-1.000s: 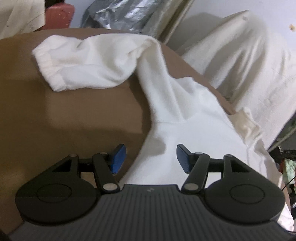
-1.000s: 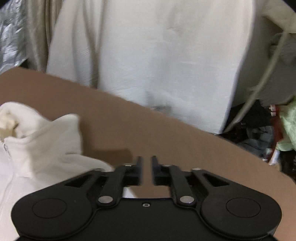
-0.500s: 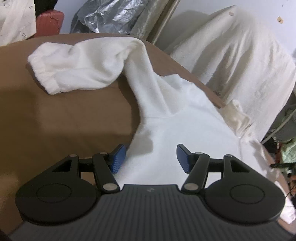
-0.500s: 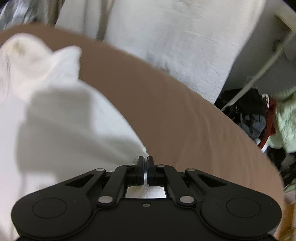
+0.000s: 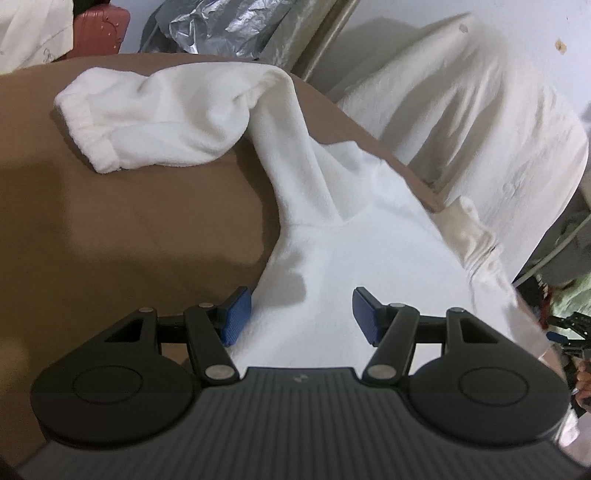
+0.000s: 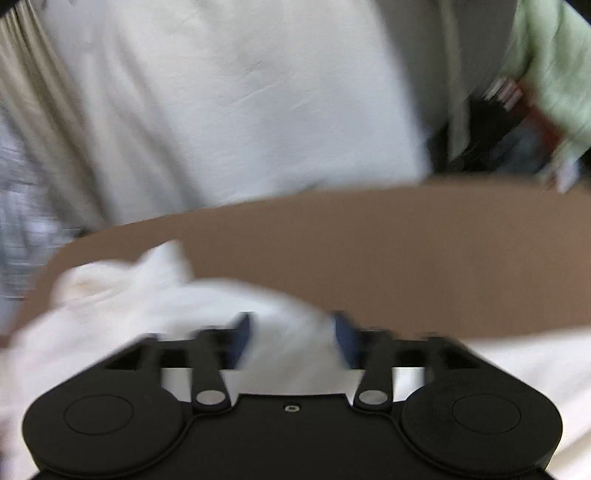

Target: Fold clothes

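Observation:
A white fleece garment (image 5: 369,258) lies on the brown table (image 5: 129,240), one sleeve (image 5: 166,122) thrown out to the far left with its cuff toward the table's left side. My left gripper (image 5: 301,317) hovers open over the garment's body, its blue pads (image 5: 236,317) apart, with cloth under them but not pinched. The right wrist view is blurred. There my right gripper (image 6: 293,339) has its jaws opening, and a fold of the white garment (image 6: 288,332) bulges between the pads. The collar end (image 6: 110,284) lies bunched at the left.
Beyond the table's far edge stands furniture draped in cream cloth (image 5: 480,129) (image 6: 258,92). Crumpled silver foil (image 5: 221,22) and a pink-red case (image 5: 99,29) sit at the back left. Dark clutter and a pale green cloth (image 6: 554,55) fill the right side.
The right gripper closed on the garment's edge, then its jaws parted while its view swung and rolled. The left gripper stayed nearly still. The garment's right side shifted slightly.

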`<state>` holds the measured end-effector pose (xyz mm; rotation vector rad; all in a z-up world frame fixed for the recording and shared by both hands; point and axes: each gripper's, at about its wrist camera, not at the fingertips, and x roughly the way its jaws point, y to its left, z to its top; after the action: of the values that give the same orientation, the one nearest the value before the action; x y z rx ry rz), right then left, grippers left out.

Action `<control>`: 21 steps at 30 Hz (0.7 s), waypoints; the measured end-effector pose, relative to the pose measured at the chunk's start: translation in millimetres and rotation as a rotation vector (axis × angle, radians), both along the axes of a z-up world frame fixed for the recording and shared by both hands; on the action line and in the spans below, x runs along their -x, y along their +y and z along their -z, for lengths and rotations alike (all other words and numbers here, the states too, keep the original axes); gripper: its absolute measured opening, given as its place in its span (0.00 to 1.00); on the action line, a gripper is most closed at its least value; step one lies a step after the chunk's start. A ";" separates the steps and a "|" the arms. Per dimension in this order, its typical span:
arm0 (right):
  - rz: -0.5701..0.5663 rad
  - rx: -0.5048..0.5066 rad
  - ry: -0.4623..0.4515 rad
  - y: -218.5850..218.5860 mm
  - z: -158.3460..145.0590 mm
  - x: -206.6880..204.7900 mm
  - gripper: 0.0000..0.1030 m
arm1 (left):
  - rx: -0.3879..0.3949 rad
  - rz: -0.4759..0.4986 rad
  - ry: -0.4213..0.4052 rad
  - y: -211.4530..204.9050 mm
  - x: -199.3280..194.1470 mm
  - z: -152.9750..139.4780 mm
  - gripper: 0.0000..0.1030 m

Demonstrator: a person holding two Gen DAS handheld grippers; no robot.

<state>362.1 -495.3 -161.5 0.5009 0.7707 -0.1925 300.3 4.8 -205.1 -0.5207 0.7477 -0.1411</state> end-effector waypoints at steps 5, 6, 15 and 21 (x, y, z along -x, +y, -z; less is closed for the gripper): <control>-0.001 0.328 0.187 33.4 37.2 1.0 0.49 | -0.048 -0.035 0.017 1.1 -0.9 -12.3 0.59; -0.002 0.456 0.209 44.9 36.4 -2.5 0.53 | -0.059 -0.049 0.024 5.2 -0.6 -17.6 0.59; -0.070 0.791 0.081 121.3 -5.0 2.3 0.64 | 0.224 -0.461 0.061 98.0 14.0 0.8 0.76; -0.237 0.477 0.025 178.5 7.9 28.0 0.67 | 0.312 -0.556 0.112 129.7 -6.2 17.0 0.79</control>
<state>334.1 -316.8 -169.3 -0.0449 0.7711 -0.1546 306.5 134.4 -222.1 -1.0210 0.6671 0.2960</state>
